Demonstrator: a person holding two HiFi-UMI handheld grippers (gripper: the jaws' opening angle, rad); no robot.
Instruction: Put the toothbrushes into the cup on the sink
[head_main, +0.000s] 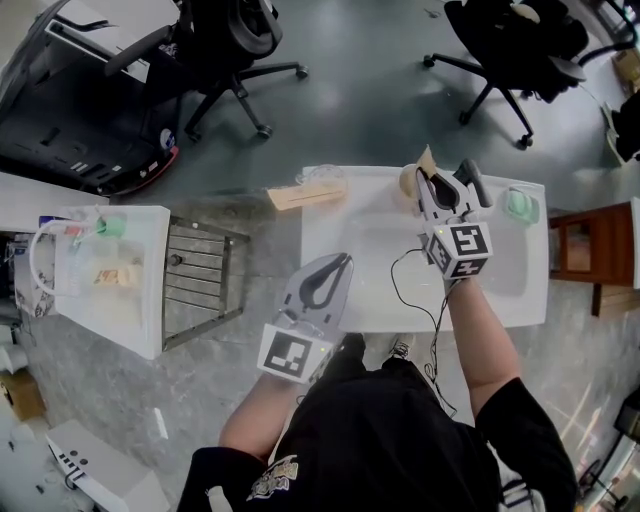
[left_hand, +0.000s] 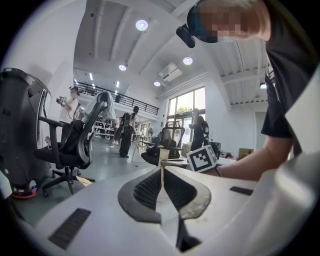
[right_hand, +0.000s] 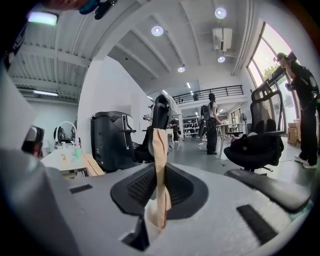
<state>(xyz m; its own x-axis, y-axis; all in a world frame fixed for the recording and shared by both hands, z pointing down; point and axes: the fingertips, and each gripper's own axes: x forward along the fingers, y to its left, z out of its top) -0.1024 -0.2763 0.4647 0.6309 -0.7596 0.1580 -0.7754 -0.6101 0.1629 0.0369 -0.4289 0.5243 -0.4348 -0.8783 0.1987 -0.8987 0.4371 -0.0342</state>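
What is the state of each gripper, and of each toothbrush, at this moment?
left gripper: jaws shut, nothing between them.
right gripper: jaws shut on the tan-wrapped toothbrush, which sticks up past the jaws.
second toothbrush: lying flat at the back left edge of the sink, not held.

The person wears a black short-sleeved shirt (head_main: 400, 440) with a pale printed emblem (head_main: 272, 478) at about seven o'clock on it. The left gripper (head_main: 344, 261) and the right gripper (head_main: 431, 184) are light grey moulded shells with dark ribbed pads (left_hand: 147, 189) lining their jaws, each topped by a white cube with black square markers: the left cube (head_main: 293, 353) and the right cube (head_main: 462, 248). A thin black cable (head_main: 398, 290) loops off the right cube toward seven o'clock.
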